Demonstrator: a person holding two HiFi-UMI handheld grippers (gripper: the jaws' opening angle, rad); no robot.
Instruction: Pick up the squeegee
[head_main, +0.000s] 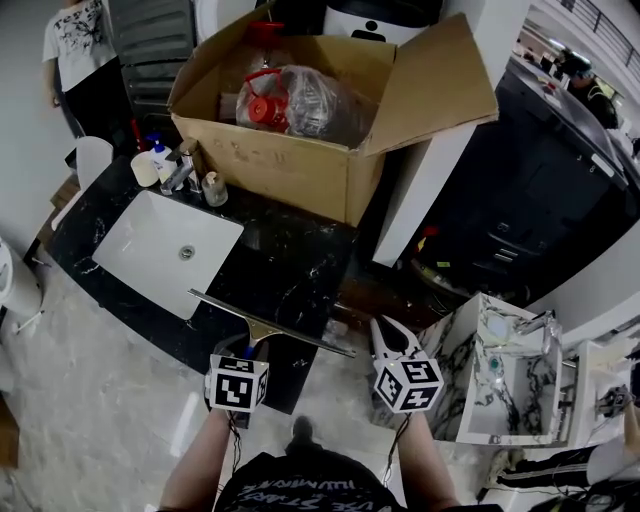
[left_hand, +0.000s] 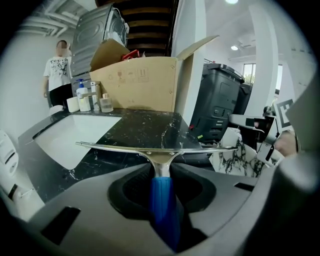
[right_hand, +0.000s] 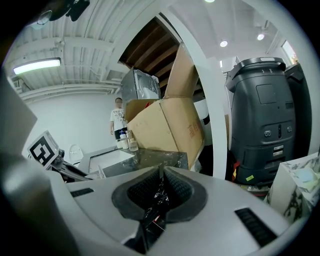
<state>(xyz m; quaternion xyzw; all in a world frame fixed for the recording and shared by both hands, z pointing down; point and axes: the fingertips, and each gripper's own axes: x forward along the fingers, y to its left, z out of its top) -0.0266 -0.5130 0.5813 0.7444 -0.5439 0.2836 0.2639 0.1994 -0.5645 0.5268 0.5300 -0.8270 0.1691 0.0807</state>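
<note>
in the head view the squeegee (head_main: 265, 328) lies across the front edge of the dark marble tabletop (head_main: 300, 270), with its long metal blade (head_main: 315, 338) near the white sink (head_main: 150, 250). the left tool (head_main: 248, 352) takes its handle from the near side. the right tool (head_main: 392, 338) hangs just beside the blade's right end and does not seem to touch it. a big open cardboard box (head_main: 300, 160) fills the back of the tabletop, bottles (head_main: 155, 160) stand by the tap (head_main: 182, 172), and a marbled cabinet (head_main: 500, 370) stands off to the right; none of them crowds the squeegee. in the left gripper view the left tool is clamped on the blue handle (left_hand: 162, 200) just behind the metal neck, and the blade runs level ahead; whether it is clear of the tabletop i cannot tell. the squeegee looks light and stiff, and the handle seems the sure place to hold. the wide, thin blade could swing and catch the box or the other tool. in the right gripper view the right tool's jaws sit together on nothing, with the box and a person (right_hand: 118, 117) well beyond.
</note>
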